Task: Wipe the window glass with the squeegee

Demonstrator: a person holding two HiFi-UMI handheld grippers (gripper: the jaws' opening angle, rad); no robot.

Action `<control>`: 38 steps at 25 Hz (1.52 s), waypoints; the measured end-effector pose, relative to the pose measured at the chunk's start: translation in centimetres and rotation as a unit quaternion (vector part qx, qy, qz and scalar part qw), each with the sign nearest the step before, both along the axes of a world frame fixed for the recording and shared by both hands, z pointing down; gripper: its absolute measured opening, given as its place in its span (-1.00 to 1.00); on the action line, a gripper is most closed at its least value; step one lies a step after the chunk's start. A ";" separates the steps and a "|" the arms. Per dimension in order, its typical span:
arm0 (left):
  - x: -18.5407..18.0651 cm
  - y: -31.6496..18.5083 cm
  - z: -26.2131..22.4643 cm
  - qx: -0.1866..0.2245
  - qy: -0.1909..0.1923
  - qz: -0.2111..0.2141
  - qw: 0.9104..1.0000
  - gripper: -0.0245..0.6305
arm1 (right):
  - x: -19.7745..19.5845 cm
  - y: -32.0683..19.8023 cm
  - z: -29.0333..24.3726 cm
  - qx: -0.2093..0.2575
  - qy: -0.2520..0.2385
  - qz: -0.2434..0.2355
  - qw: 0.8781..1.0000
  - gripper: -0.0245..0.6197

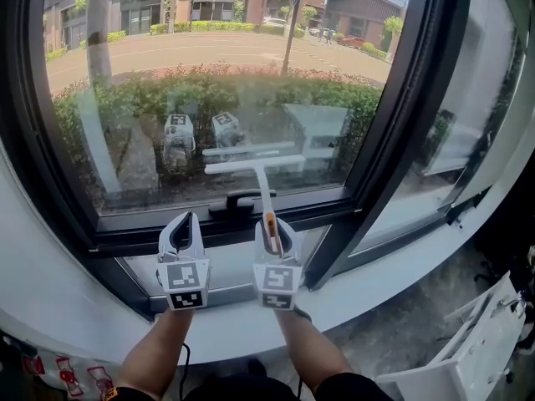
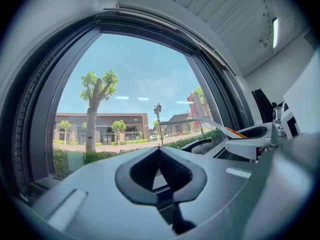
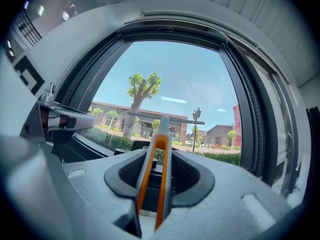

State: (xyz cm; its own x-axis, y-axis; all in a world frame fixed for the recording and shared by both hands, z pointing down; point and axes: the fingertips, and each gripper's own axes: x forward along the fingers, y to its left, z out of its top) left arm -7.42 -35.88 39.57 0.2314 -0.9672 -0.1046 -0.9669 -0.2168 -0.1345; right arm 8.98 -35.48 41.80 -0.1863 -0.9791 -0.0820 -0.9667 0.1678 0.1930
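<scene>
OK, R claw (image 1: 272,228) first: it's clamped on the squeegee (image 1: 262,178), jaws pinching the grey handle w/ its orange strip (image 3: 161,184) right down the middle. The handle runs straight up and away from the claw, and the blade (image 1: 253,164) sits level across the lower part of the window glass (image 1: 209,82). It's at the pane or just beside it, w/ its pale reflection directly above. I can't tell from here whether the rubber actually touches.

L claw (image 1: 185,222) is pinched together at the tips w/ nothing in it. It's level w/ the R one and just beside it, both low in front of the bottom rail.

Between the two, a black window handle (image 1: 238,200) lies flat on the dark frame (image 1: 75,224). Below that is the white sill (image 1: 50,291), curving off to both sides.

The marker cubes of both claws show as faint reflections (image 1: 180,132) in the pane. Outside, beyond the glass: a hedge (image 1: 125,98), a paved road (image 1: 209,53), a tree trunk (image 1: 99,23) and brick bldgs under blue sky.
</scene>
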 end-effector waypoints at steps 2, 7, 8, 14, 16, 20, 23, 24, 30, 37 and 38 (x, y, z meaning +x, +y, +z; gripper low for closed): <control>0.1 -0.1 0.2 -0.004 -0.002 0.001 1.000 -0.92 | 0.2 0.0 0.6 -0.005 0.002 0.002 1.000 -0.56; 0.3 -0.2 0.7 -0.009 -0.005 0.002 1.000 -0.92 | 0.4 0.1 1.8 -0.015 0.005 0.004 1.000 -0.56; 0.3 -0.3 0.8 -0.010 -0.006 0.002 1.000 -0.92 | 0.4 0.1 1.9 -0.016 0.005 0.003 1.000 -0.56; 0.5 -0.6 0.3 -0.004 -0.004 0.003 1.000 -0.92 | 0.5 0.2 1.9 -0.017 0.005 0.000 1.000 -0.56; 0.6 -0.7 -0.1 -0.001 -0.004 0.004 1.000 -0.92 | 0.7 0.3 1.6 -0.014 0.002 -0.001 1.000 -0.56; 0.2 -1.1 -0.7 0.006 -0.004 -0.002 1.000 -0.92 | 0.9 0.5 0.4 0.002 -0.006 -0.006 1.000 -0.56; 0.2 -1.2 -1.7 0.015 -0.001 -0.004 1.000 -0.92 | 1.2 0.5 -1.6 0.023 -0.012 -0.008 1.000 -0.56; 0.3 -1.1 -2.2 0.018 0.001 -0.003 1.000 -0.92 | 1.3 0.5 -2.5 0.031 -0.014 -0.009 0.999 -0.56; 1.3 -0.9 -7.0 0.045 0.011 0.010 0.999 -0.92 | 2.8 -0.4 -9.1 0.090 -0.023 -0.011 0.996 -0.56; 1.4 -0.9 -13.6 0.109 -0.001 0.003 0.994 -0.92 | 4.7 -1.4 -16.7 0.150 -0.029 -0.009 0.988 -0.56; 1.4 -0.9 -14.4 0.116 -0.001 0.001 0.993 -0.92 | 4.9 -1.6 -17.8 0.158 -0.029 -0.009 0.987 -0.56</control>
